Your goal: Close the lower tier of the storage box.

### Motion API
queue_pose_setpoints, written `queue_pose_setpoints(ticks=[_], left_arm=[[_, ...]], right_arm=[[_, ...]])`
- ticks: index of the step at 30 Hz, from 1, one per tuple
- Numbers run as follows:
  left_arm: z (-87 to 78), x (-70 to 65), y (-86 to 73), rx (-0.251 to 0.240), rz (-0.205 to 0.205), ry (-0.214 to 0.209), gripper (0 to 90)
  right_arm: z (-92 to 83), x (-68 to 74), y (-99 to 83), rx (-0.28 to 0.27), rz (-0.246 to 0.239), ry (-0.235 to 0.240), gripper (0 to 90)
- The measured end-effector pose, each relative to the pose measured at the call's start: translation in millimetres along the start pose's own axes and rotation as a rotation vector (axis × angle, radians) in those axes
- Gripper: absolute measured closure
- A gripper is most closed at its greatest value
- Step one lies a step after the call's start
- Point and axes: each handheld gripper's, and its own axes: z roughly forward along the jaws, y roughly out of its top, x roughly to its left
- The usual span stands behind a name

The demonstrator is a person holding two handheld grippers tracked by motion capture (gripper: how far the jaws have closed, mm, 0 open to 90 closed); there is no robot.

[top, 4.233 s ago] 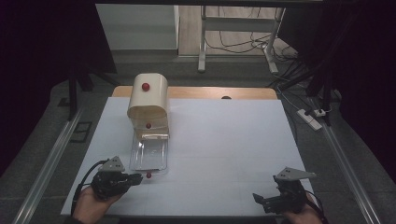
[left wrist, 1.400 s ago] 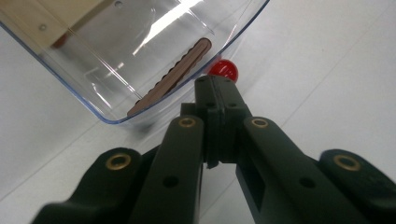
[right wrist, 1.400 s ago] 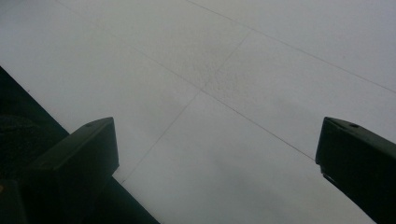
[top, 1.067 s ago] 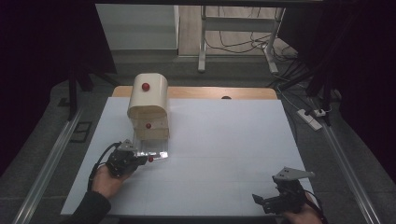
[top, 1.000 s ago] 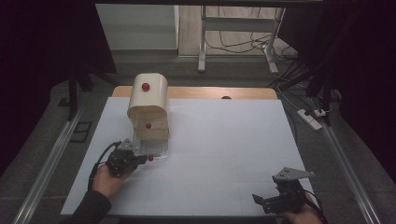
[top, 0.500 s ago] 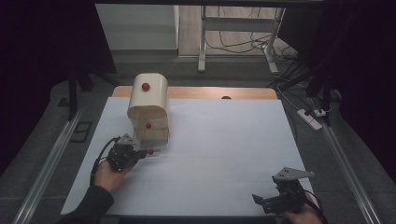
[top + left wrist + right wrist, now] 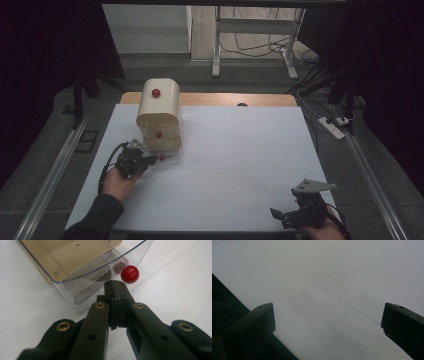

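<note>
A beige cabinet with a rounded top and red knobs stands at the back left of the white table. Its lowest drawer is clear plastic with a red knob on its front and sticks out only a little. My left gripper is shut with nothing between its jaws. Its tips rest against the drawer front just left of the knob. In the high view that gripper sits right before the knob. My right gripper is open near the table's front right, over bare table.
A wooden strip runs along the table's far edge. Metal rails flank both sides. A power strip and cables lie on the floor at the right. White surface stretches between the cabinet and my right gripper.
The clear drawer, pulled far out earlier, has slid back into the cabinet. My shut left gripper has followed it toward the cabinet. The right gripper has stayed put.
</note>
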Motion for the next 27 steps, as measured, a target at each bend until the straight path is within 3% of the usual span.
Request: queue_pose_setpoints(ticks=[27], left_arm=[[10.3, 17.0, 13.6, -0.015, -0.014, 0.07, 89.2]], right_arm=[[0.4, -0.5, 0.0, 0.008, -0.002, 0.002, 0.0]])
